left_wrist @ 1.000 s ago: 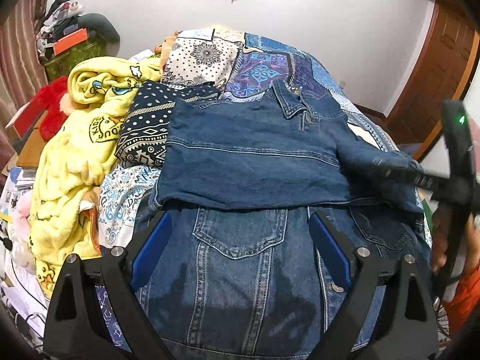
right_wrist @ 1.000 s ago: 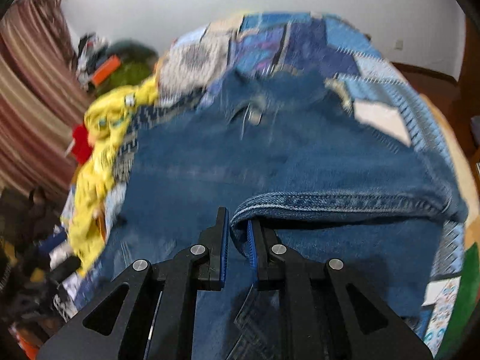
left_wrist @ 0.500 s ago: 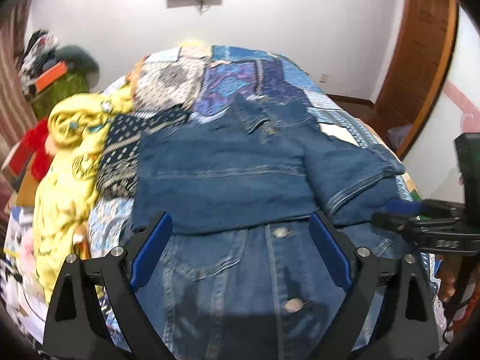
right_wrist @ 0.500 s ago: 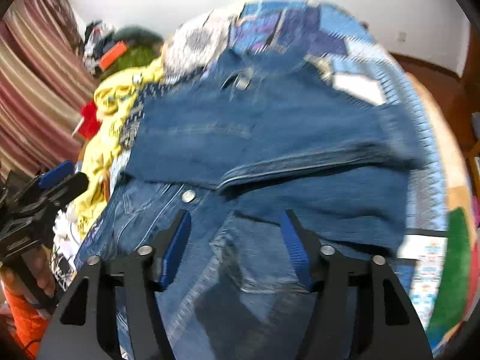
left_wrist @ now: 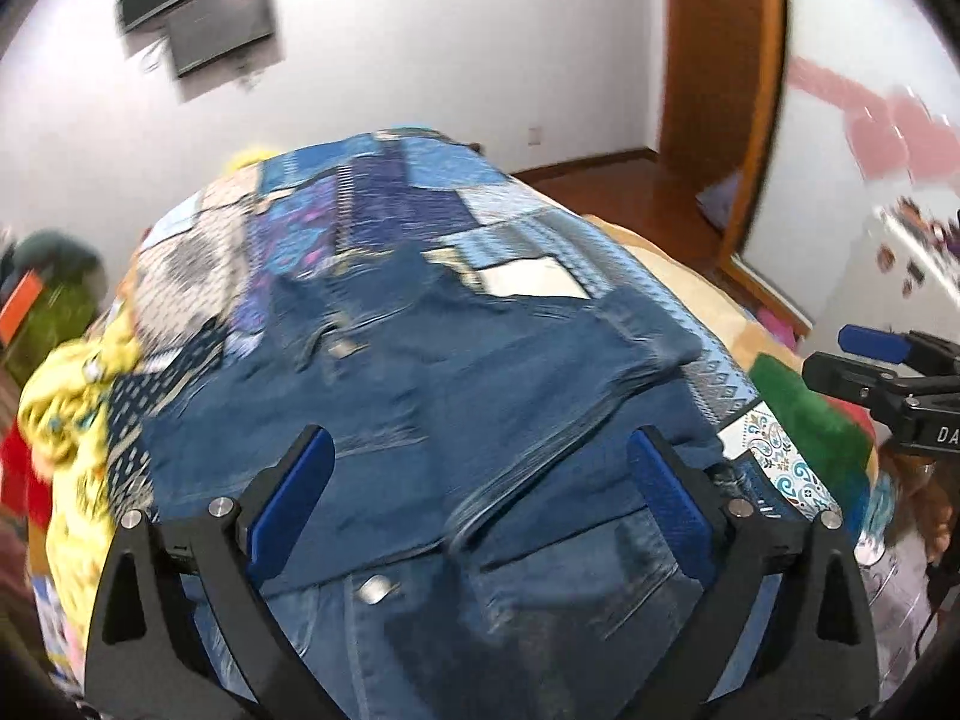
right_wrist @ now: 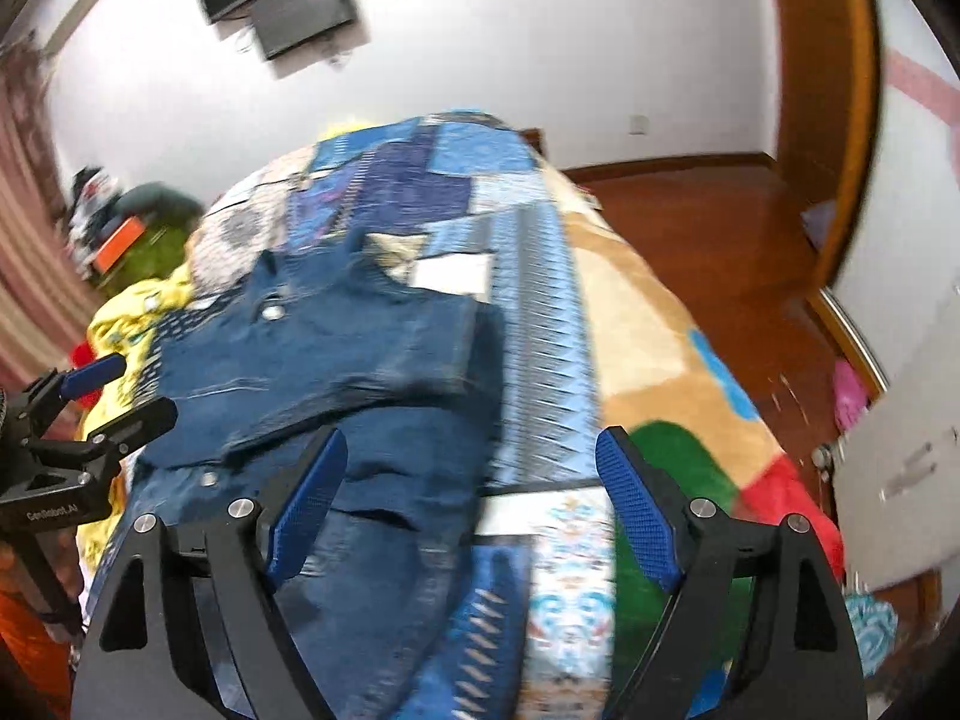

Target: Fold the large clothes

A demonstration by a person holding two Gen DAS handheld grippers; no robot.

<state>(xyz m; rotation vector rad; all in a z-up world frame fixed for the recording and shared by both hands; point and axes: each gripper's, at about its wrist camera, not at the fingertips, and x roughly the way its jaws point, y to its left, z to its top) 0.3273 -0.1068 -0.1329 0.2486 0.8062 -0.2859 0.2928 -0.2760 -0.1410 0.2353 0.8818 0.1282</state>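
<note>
Denim jacket (right_wrist: 336,360) sleeve now released; right tool (right_wrist: 471,504) just opened, empty

Left hand-held gripper (left_wrist: 480,498) hovers, jaws wide, over folded denim jacket (left_wrist: 456,420) (blurred).

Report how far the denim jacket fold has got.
Done: the denim jacket lies on the quilt with a sleeve folded across its front. In hand: nothing; left gripper and right gripper are open, the right's jaws just opened off the denim. Left: further folds.
</note>
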